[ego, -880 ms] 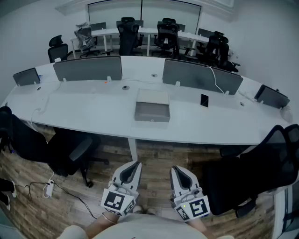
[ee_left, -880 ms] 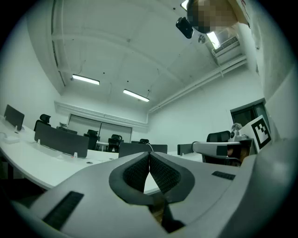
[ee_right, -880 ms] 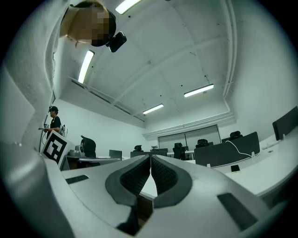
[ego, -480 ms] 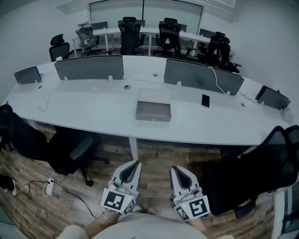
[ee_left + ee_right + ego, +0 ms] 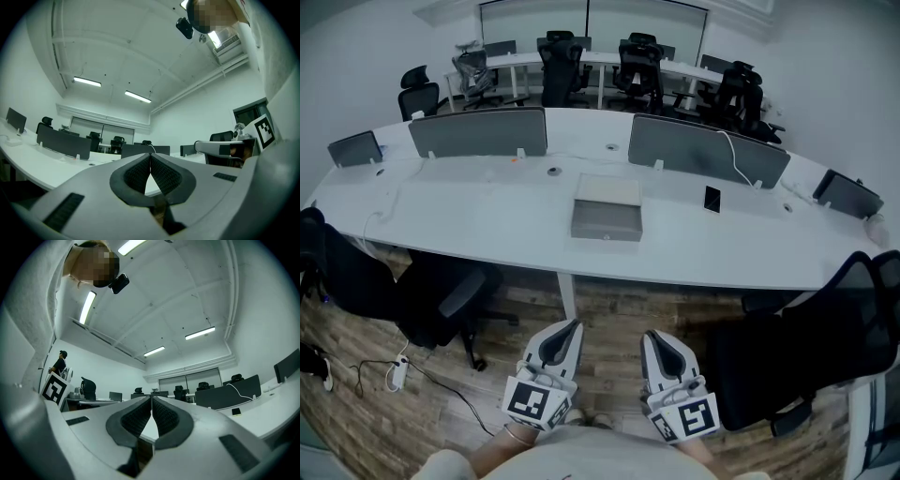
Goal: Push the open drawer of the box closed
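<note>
While my left gripper (image 5: pixel 569 330) and right gripper (image 5: pixel 651 339) are hanging pinched together and empty at lower centre, I am judging the open drawer (image 5: pixel 606 229) of the box (image 5: pixel 607 192), mid-frame on the desk (image 5: pixel 478 225), light and easy-sliding, best pushed square on its front panel.

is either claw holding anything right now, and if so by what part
Nothing is held. The left claw and right claw are both shut and empty, well short of the box.

Grey box (image 5: pixel 607 210), white table (image 5: pixel 469 220)
</note>
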The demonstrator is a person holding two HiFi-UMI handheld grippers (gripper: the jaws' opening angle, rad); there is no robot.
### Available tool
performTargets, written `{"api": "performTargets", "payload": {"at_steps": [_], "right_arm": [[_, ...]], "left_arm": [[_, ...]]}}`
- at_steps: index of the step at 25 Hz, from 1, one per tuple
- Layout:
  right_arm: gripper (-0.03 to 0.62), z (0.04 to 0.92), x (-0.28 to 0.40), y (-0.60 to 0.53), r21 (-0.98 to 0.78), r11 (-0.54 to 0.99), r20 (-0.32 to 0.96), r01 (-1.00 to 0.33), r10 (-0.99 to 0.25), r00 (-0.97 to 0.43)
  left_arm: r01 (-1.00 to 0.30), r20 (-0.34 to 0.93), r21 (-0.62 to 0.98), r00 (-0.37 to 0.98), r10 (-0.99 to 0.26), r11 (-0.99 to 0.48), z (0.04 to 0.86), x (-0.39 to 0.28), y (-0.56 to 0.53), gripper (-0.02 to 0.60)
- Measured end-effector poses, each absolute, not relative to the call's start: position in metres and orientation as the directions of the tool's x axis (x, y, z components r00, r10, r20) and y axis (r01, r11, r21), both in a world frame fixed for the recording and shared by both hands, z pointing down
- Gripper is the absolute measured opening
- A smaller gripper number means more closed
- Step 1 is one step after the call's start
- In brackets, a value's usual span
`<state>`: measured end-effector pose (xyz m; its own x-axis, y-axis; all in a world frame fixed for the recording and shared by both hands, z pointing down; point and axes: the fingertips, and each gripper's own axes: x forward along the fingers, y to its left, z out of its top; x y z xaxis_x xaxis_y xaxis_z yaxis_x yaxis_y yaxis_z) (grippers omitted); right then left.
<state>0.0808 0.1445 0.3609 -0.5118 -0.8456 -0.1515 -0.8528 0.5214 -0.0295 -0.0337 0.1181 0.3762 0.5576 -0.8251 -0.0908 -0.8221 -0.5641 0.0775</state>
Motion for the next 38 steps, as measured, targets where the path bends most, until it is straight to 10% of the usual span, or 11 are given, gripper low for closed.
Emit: {"api": "performTargets", "payload": {"at_steps": [38], "right_arm": [[0.023, 0.384, 0.094, 0.044, -0.047, 0.543, -0.122, -0.839, -0.836, -0.534]], "left_arm": [[-0.866, -0.11, 0.094, 0.48, -0.87, -0.49, 0.385, -0.026, 0.012, 0.009]]}}
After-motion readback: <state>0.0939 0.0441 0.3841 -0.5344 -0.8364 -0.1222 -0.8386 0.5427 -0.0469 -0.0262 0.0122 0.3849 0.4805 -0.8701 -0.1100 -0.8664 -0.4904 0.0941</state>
